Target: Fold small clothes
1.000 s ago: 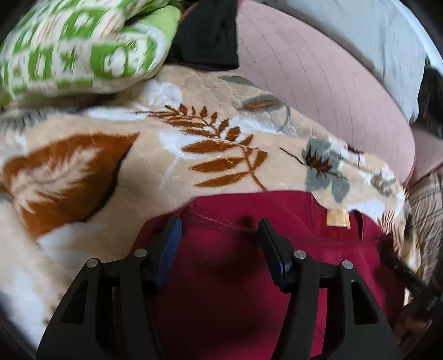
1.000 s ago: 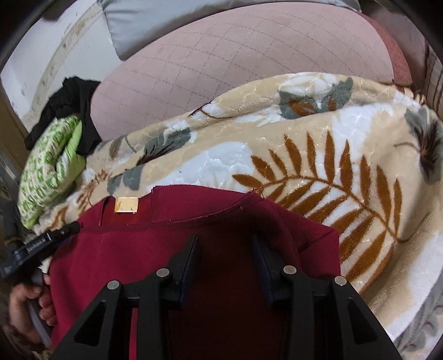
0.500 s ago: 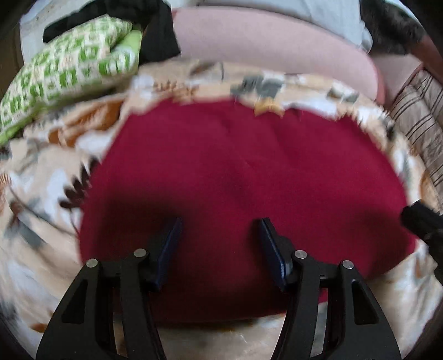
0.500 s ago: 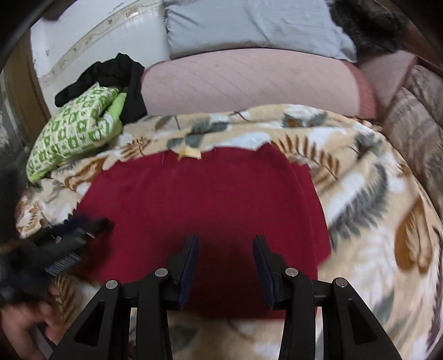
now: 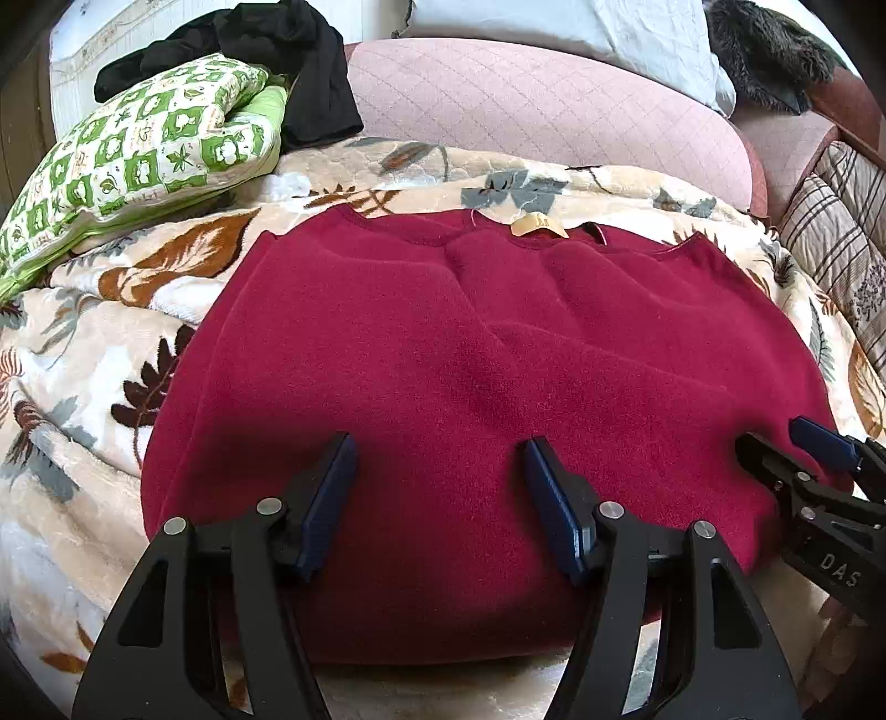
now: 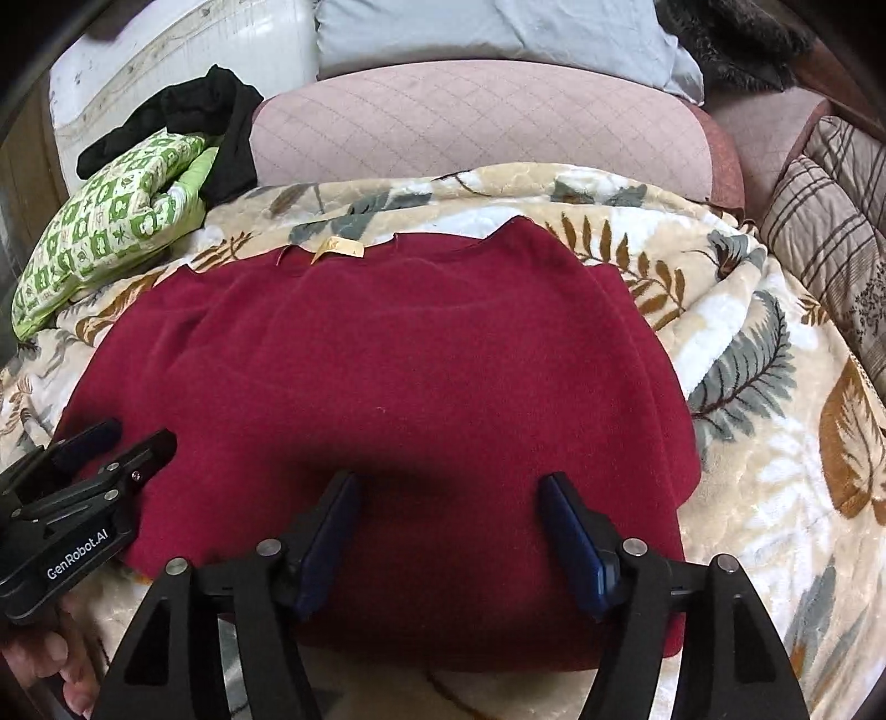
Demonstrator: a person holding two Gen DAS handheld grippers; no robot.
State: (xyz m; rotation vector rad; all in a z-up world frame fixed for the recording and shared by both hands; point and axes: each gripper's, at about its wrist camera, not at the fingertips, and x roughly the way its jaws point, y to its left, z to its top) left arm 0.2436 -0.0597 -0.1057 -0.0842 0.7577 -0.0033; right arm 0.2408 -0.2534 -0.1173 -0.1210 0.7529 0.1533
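A dark red fleece garment (image 5: 476,360) (image 6: 387,376) lies folded flat on the leaf-patterned blanket (image 5: 83,343) (image 6: 775,387), its tan label (image 5: 537,226) (image 6: 338,247) at the far edge. My left gripper (image 5: 437,443) hovers open over the garment's near left part, with nothing pinched between its pads. In the right wrist view the left gripper (image 6: 141,432) shows at the garment's left edge. My right gripper (image 6: 451,479) stands over the near right part; its jaws are opening and grip no cloth. It also appears, as the right gripper (image 5: 769,435), at the garment's right edge in the left wrist view.
A green-and-white patterned pillow (image 5: 144,149) and a black cloth (image 5: 310,72) lie at the far left. A pink quilted cushion (image 5: 526,105) and a grey pillow (image 6: 487,27) sit behind the blanket. Striped cushions (image 6: 830,232) line the right. A person's hand (image 6: 33,659) holds the left gripper.
Both grippers have drawn back from the garment's far edge to its near edge, so the whole folded garment now shows. The right jaws have spread wider.
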